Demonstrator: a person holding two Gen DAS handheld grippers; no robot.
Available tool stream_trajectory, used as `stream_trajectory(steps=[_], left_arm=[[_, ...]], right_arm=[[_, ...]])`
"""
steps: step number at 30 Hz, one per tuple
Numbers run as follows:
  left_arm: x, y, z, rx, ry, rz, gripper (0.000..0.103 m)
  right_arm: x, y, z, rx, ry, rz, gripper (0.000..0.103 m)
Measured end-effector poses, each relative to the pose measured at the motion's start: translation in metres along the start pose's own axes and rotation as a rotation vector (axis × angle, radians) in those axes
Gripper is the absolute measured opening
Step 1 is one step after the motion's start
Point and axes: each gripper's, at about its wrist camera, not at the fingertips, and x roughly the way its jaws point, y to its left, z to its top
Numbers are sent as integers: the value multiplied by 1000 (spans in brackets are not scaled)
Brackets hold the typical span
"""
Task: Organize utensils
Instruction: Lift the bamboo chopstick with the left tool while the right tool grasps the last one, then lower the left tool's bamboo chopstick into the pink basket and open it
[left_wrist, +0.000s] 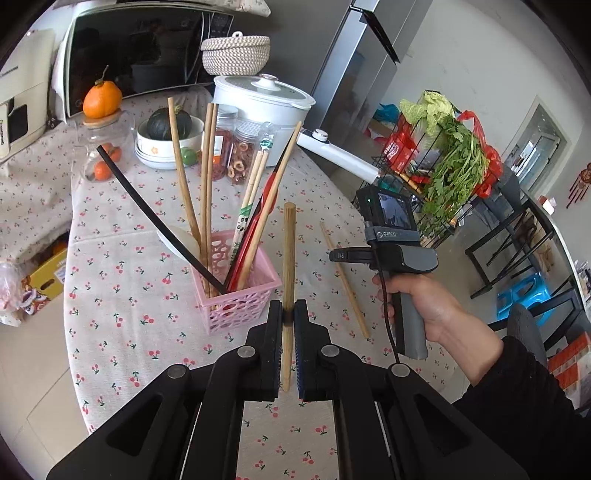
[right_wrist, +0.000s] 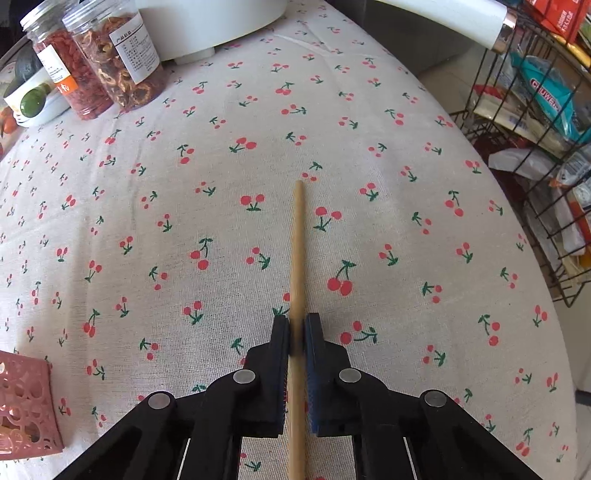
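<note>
In the left wrist view my left gripper (left_wrist: 288, 314) is shut on a wooden chopstick (left_wrist: 289, 240) that stands upright between its pads, just right of the pink basket (left_wrist: 255, 291). The basket holds several chopsticks, wooden, red and black. Further right, a hand holds my right gripper (left_wrist: 338, 255) down on another wooden chopstick (left_wrist: 349, 291) lying on the cherry-print cloth. In the right wrist view my right gripper (right_wrist: 296, 325) is shut on this chopstick (right_wrist: 297, 240), which runs straight ahead from the pads along the cloth.
Two jars of dried food (right_wrist: 110, 55), a white pot (left_wrist: 262, 99), bowls with a squash (left_wrist: 168, 142) and a glass jar stand at the back of the table. A wire rack (right_wrist: 535, 147) of groceries stands off the table's right edge. The basket's corner (right_wrist: 22, 402) shows at lower left.
</note>
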Motion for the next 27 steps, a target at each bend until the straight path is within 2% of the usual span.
stream_trajectory(steps=[3, 16, 22, 27], left_arm=[[-9, 4, -2, -6, -18, 2, 6], [-48, 7, 4, -25, -128, -14, 6], [-79, -3, 9, 6, -274, -3, 6], [-97, -8, 19, 48, -404, 46, 6]], right_arm=[[-16, -6, -5, 18, -35, 24, 6], [-133, -13, -44, -34, -348, 162, 6], [-174, -15, -58, -25, -461, 230, 6], [-198, -16, -60, -8, -545, 271, 6]])
